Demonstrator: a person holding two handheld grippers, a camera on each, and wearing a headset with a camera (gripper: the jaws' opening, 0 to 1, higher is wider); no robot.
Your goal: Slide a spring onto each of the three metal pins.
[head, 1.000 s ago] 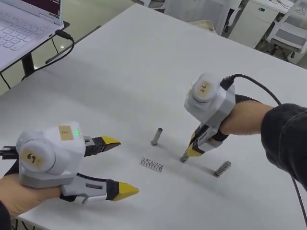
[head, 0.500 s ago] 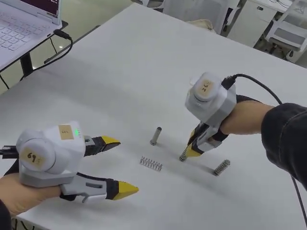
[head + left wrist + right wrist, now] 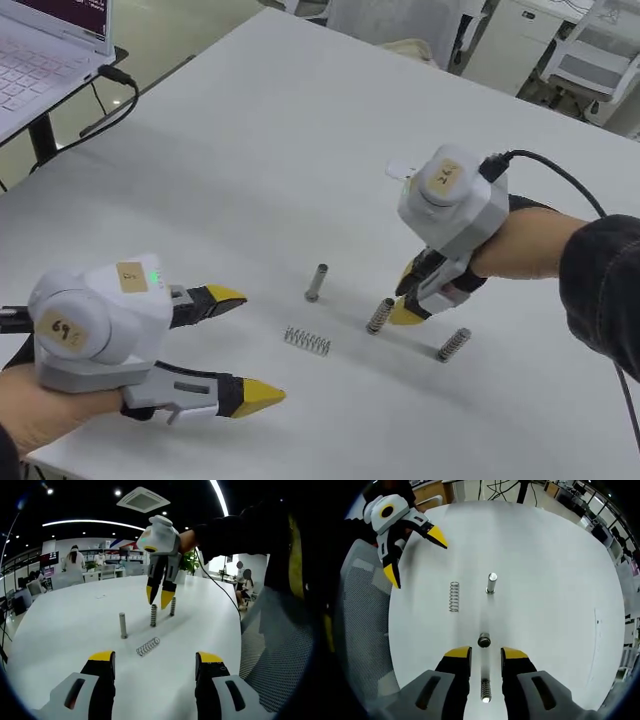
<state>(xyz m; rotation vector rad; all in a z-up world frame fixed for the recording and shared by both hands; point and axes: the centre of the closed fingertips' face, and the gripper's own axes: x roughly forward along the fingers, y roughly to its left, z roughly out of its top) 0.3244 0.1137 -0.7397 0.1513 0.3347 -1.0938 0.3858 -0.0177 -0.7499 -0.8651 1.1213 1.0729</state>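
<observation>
Three short metal pins stand on the white table (image 3: 250,150). The left pin (image 3: 316,283) (image 3: 122,625) (image 3: 491,583) is bare. A spring sits on the middle pin (image 3: 379,316) (image 3: 153,615) (image 3: 484,641). The right pin (image 3: 452,345) (image 3: 173,606) (image 3: 485,690) also wears a spring. A loose spring (image 3: 306,341) (image 3: 148,646) (image 3: 454,596) lies flat in front of the bare pin. My right gripper (image 3: 410,312) (image 3: 486,653) hangs just beside and above the middle pin, narrowly open and holding nothing. My left gripper (image 3: 243,345) (image 3: 156,657) is wide open near the front left, short of the loose spring.
A laptop (image 3: 45,45) on a stand with a black cable (image 3: 110,100) sits off the table's left edge. White chairs and desks (image 3: 590,60) stand beyond the far edge. The right gripper's cable (image 3: 560,185) trails back over the sleeve.
My right gripper has drawn slightly up and away from the middle pin, leaving the spring standing on it. The left gripper has stayed put; the head camera has shifted a little.
</observation>
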